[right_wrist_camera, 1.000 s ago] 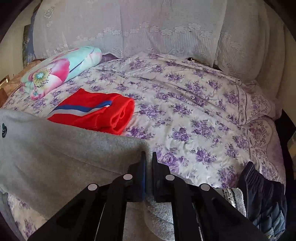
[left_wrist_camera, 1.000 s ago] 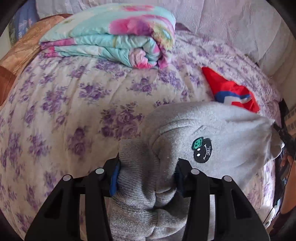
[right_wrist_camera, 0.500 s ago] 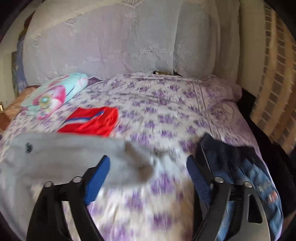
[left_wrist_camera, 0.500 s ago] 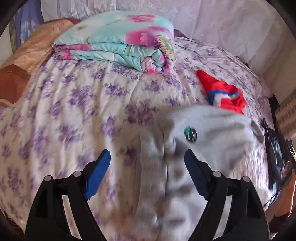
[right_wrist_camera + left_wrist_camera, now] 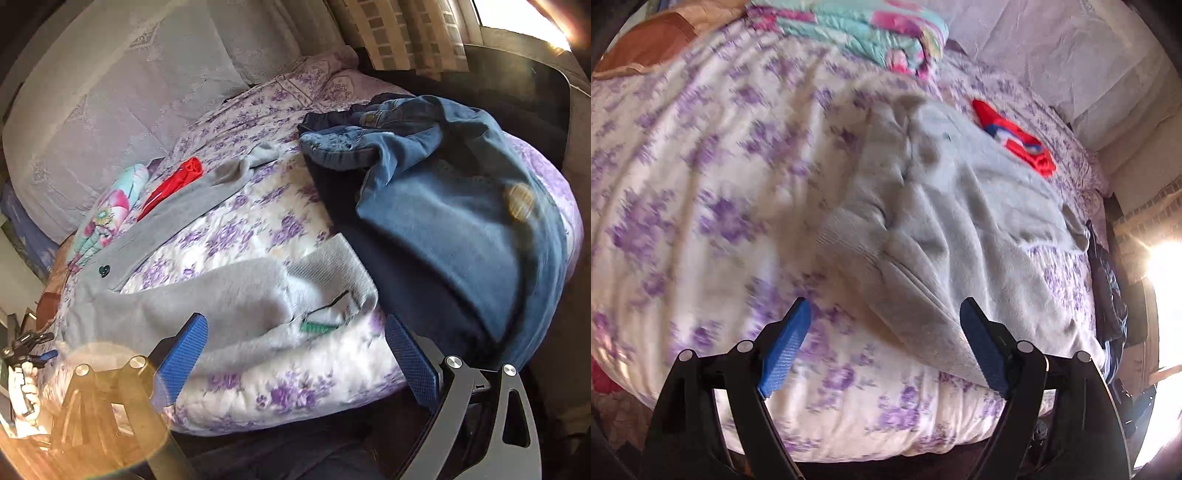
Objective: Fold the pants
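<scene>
In your left wrist view, your left gripper [image 5: 884, 325] hangs with its blue pads [image 5: 785, 347] spread wide and nothing between them, just off the near edge of the bed [image 5: 713, 177]. The grey pants [image 5: 945, 221] lie rumpled on the flowered bedspread right beyond the gripper, their ribbed band nearest your pads, the fabric running away toward the far side of the bed. Just past the pants sits a folded red garment [image 5: 1015, 138], touching or nearly touching their far edge; the blur makes it hard to say which. Farther from the pants, at the head of the bed, is a folded floral blanket [image 5: 864, 33].

In your right wrist view, your right gripper [image 5: 295, 354] is likewise released, its pads [image 5: 181, 360] apart and empty, hovering just short of the pants [image 5: 221, 306]. The pants spread in two legs that split apart, with bare bedspread [image 5: 258, 229] between them; a ribbed cuff and a white tag lie nearest you. Just beside the pants, on their right, lies a heap of blue jeans [image 5: 454, 206]. Beyond the far leg show the red garment [image 5: 173, 184] and the blanket [image 5: 110, 210].
</scene>
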### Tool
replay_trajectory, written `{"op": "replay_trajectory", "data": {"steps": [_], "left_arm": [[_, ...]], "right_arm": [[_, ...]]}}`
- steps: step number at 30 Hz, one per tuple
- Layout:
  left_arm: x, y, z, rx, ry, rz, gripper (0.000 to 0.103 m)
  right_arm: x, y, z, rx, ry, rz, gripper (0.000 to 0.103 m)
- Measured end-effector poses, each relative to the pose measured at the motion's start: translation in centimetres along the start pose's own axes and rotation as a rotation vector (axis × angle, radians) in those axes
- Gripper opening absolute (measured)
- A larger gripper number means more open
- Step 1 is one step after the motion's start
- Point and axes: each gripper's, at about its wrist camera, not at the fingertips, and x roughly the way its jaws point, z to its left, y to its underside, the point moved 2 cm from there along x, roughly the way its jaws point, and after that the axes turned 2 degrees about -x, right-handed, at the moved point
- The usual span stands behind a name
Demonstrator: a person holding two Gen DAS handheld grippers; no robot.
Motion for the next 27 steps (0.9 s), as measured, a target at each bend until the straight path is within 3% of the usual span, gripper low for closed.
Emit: {"op": "replay_trajectory", "data": {"steps": [4,6,7,8,9,10,11,13,16,19,21,24,27], "left_arm": [[3.0,0.8,-2.9,0.071,-0.091,0.014,0.081],[4.7,0.9,-3.8,0.093,-0.096,0.033,0.081],[5.3,1.1,-3.8,0.089,-0.106,0.037,0.074],[5.5,1.4,-3.7,0.080,-0.116,0.016,0.068],[5.3,1.5,-3.8,0.092,-0.123,-0.006,0.048],[4.9,1.5,-3.7,0.098,-0.103,-0.016,0.022],[4.4,1.3,-3.3,0.075,-0.048,-0.012,0.016],[3.4,0.5,-2.6,0.015,0.027,-0.008,0.014],[1.5,-1.3,-4.0,0.031,0.040,-0.054,0.013],[-1.8,-3.1,-5.5,0.046,0.077,-0.144,0.012],[-4.2,-3.4,-5.5,0.043,0.104,-0.216,0.013],[-4.2,-1.6,-3.9,0.038,0.105,-0.242,0.013],[1.2,2.3,-1.7,0.049,0.046,-0.134,0.015]], "right_arm": [[2.5,-0.3,1.2,-0.037,-0.019,0.031,0.096],[4.8,-0.2,1.7,-0.068,0.009,0.116,0.079],[6.0,0.0,1.6,-0.063,0.005,0.166,0.039],[6.5,0.1,1.5,-0.066,0.002,0.177,0.018],[6.3,-0.1,1.8,-0.109,-0.012,0.154,0.016],[5.9,-0.5,2.4,-0.154,-0.028,0.125,0.009],[5.6,-1.0,2.6,-0.167,-0.042,0.107,0.006],[4.5,-3.6,4.2,-0.219,-0.070,0.028,0.005],[3.0,-8.6,7.6,-0.299,-0.084,-0.084,0.005],[0.1,-12.8,10.1,-0.350,-0.108,-0.220,0.004],[-1.7,-13.9,10.3,-0.368,-0.131,-0.294,0.004],[0.8,-11.8,7.9,-0.363,-0.119,-0.235,0.005],[7.8,-6.2,3.8,-0.329,-0.043,-0.008,0.005]]}}
